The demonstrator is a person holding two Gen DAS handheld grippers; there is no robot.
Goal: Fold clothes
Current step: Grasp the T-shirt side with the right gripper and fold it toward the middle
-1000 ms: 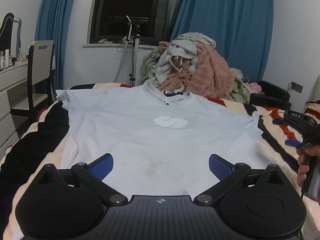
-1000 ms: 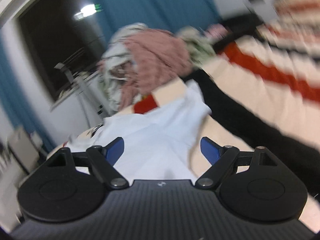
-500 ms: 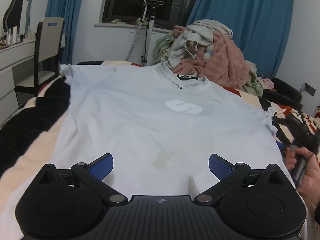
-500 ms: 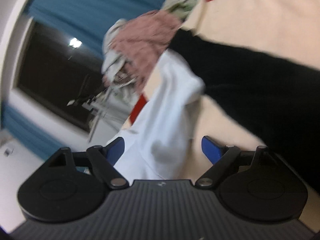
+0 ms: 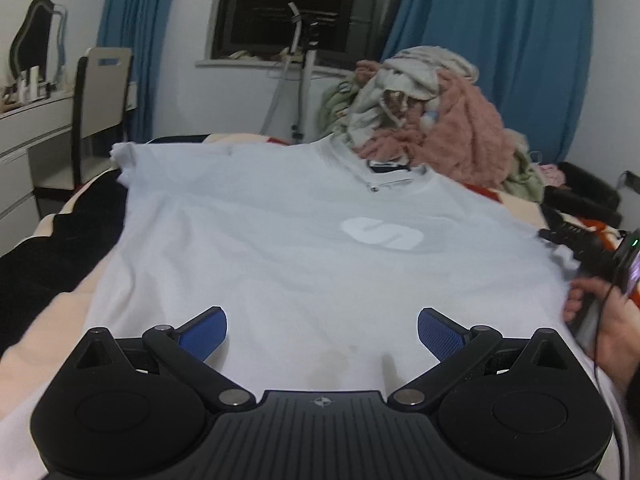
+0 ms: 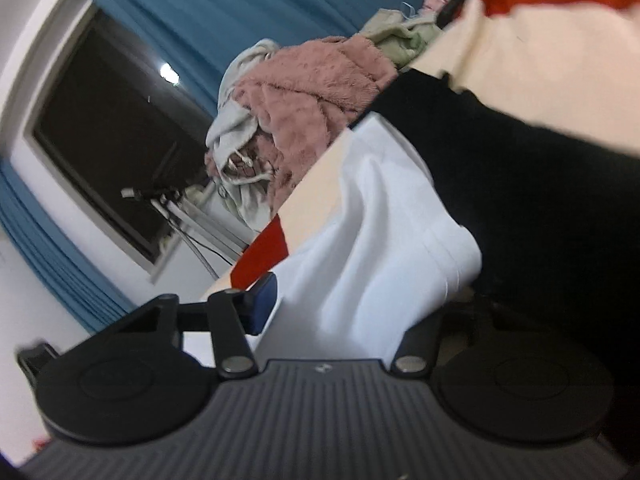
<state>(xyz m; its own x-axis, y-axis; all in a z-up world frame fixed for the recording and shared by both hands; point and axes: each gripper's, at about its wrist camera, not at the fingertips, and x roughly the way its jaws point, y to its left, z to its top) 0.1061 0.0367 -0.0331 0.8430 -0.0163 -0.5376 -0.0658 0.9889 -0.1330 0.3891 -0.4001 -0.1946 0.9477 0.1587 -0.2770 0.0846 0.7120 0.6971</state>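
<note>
A pale blue T-shirt (image 5: pixel 304 240) with a white logo lies flat, front up, on the bed. My left gripper (image 5: pixel 322 332) hovers open just over its near hem, with nothing between the blue pads (image 5: pixel 204 332). In the left wrist view my right gripper (image 5: pixel 576 240), held by a hand (image 5: pixel 604 320), sits at the shirt's right sleeve. In the right wrist view the right gripper (image 6: pixel 356 304) has its jaws closing around that white sleeve (image 6: pixel 392 240). The cloth fills the gap; one blue pad (image 6: pixel 262 300) touches its edge and the other is hidden under the fabric.
A heap of pink and cream clothes (image 5: pixel 432 120) rises behind the collar. The striped bedcover (image 6: pixel 520 60) shows black, cream and red bands around the shirt. A chair (image 5: pixel 102 92) and a white dresser (image 5: pixel 24 132) stand at the left; a stand (image 5: pixel 300 64) is by the window.
My left gripper has moved forward and lower over the shirt. The right gripper came down onto the right sleeve, and its jaws have narrowed from wide open around the cloth.
</note>
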